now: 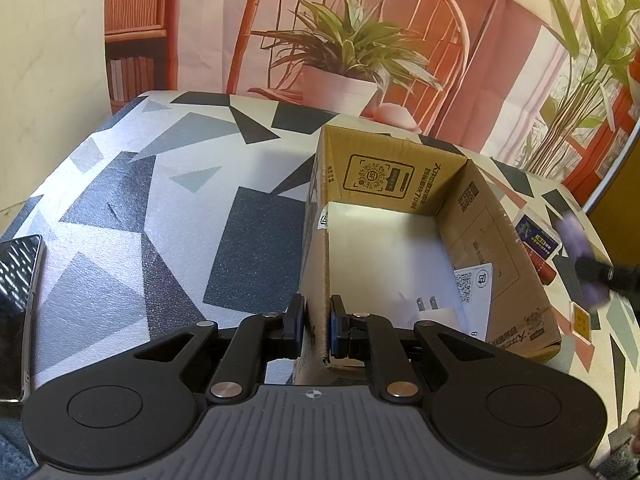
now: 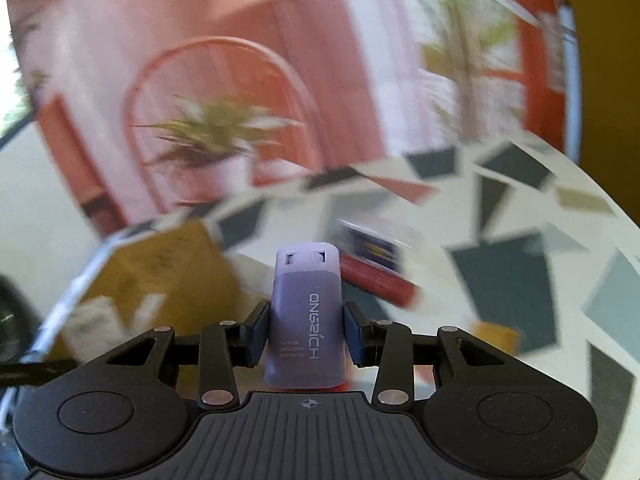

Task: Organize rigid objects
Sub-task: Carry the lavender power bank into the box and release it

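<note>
An open cardboard box (image 1: 492,240) stands on the patterned table. My left gripper (image 1: 318,322) is shut on the box's near left wall. Inside the box lies a white plug adapter (image 1: 434,314) on white paper. My right gripper (image 2: 306,330) is shut on a lilac balm tube (image 2: 306,320), held above the table. In the left wrist view the right gripper (image 1: 588,268) appears blurred to the right of the box, with the lilac tube (image 1: 572,232) in it. The box (image 2: 160,272) shows blurred at the left of the right wrist view.
A phone (image 1: 16,304) lies at the table's left edge. Right of the box are a blue-labelled clear case (image 1: 538,236), a red cylinder (image 1: 544,272) and a yellow item (image 1: 582,318). A printed backdrop with a chair and plants hangs behind the table.
</note>
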`<state>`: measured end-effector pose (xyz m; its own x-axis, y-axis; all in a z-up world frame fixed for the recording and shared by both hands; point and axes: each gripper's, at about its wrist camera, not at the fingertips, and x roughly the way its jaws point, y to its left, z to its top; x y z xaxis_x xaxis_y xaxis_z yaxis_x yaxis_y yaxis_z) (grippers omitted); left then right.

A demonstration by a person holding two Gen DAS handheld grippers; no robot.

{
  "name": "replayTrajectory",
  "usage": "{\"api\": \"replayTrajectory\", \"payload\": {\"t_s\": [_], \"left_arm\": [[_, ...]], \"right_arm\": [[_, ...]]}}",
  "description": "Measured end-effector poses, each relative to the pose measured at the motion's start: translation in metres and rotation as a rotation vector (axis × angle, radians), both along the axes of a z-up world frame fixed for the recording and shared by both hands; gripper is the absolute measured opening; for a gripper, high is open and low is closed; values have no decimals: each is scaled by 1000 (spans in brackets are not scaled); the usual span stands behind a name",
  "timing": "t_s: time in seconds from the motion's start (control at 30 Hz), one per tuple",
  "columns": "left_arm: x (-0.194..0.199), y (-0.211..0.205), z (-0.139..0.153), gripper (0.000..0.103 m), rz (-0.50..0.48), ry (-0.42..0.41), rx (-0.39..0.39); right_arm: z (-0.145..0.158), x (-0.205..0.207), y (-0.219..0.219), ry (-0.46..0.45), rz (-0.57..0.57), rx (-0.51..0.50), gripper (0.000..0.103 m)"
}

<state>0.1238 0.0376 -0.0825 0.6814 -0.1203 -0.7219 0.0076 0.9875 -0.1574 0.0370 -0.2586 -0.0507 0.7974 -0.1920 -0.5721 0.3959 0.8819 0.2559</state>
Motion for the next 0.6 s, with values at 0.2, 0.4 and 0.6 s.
{"api": "replayTrajectory", "payload": {"t_s": [0.2,0.4,0.6], "left_arm": [[1,1,0,13,-2,3,-10],[2,5,-2,14,-1,5,-37],[2,7,-4,15,5,-3,-58]], "right_arm": [[28,46,52,-34,236,-6,37],[10,95,98,57,392,-15,37],[-5,108,110,111,407,-19,37]]}}
